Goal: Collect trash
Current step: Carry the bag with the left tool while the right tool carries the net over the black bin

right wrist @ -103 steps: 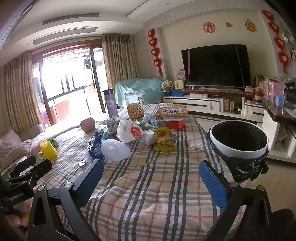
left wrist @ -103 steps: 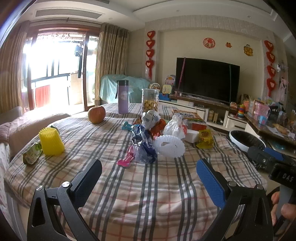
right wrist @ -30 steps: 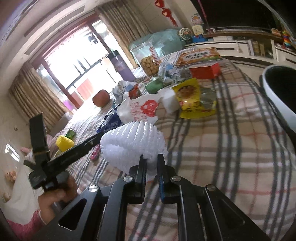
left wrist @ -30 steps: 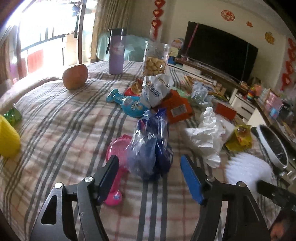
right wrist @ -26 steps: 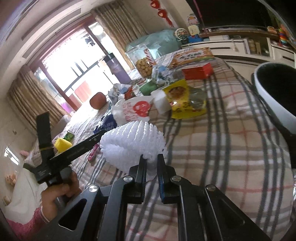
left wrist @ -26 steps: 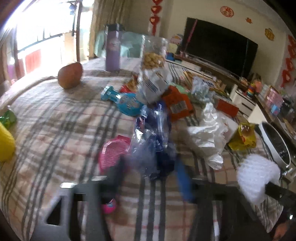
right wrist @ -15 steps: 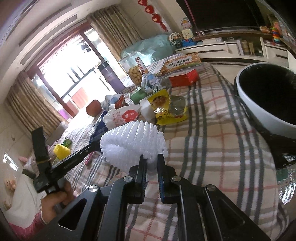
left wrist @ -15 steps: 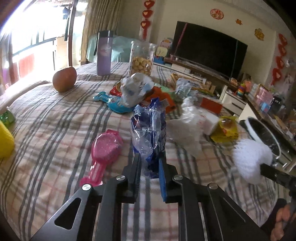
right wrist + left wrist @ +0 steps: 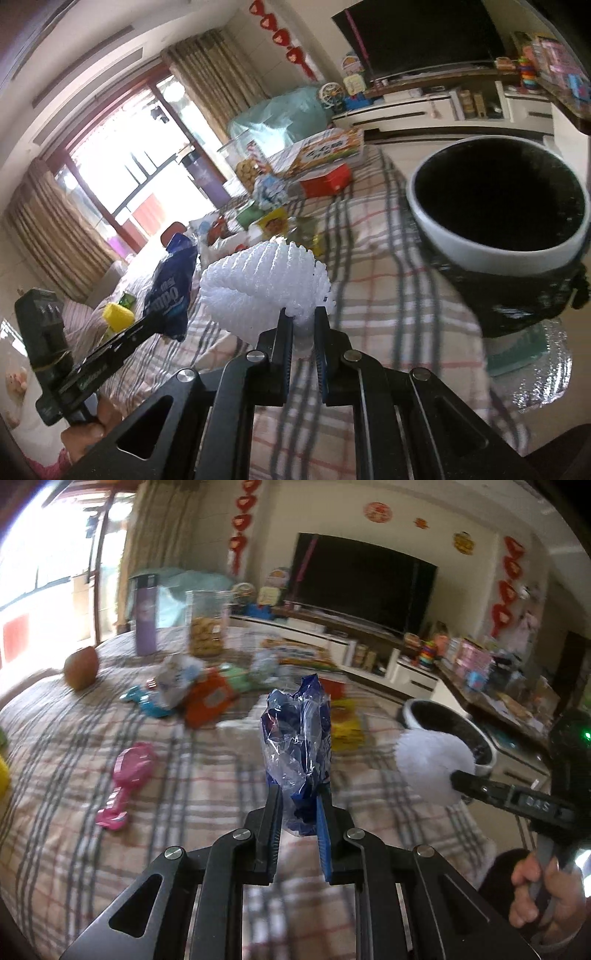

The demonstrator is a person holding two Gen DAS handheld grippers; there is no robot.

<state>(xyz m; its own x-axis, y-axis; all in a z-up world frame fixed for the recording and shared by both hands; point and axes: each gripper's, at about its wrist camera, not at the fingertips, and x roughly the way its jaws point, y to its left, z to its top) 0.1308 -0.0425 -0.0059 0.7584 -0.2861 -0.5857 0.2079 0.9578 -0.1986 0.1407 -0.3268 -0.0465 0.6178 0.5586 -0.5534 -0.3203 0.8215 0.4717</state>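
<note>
From my left wrist, my left hand-held gripper (image 9: 298, 805) is clamped on a crumpled blue plastic wrapper (image 9: 295, 746), held up off the plaid-covered counter (image 9: 184, 775). Behind stands a clear jar (image 9: 207, 624) of biscuits.

From my right wrist, my right hand-held gripper (image 9: 303, 325) pinches a white foam fruit net (image 9: 266, 288) beside the bin (image 9: 498, 236) (black liner, contents too dark to make out).

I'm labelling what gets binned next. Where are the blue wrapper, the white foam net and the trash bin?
blue wrapper (image 9: 295, 746), left wrist view, crinkled middle.
white foam net (image 9: 266, 284), right wrist view, ribbed centre.
trash bin (image 9: 491, 254), right wrist view, white rim.
</note>
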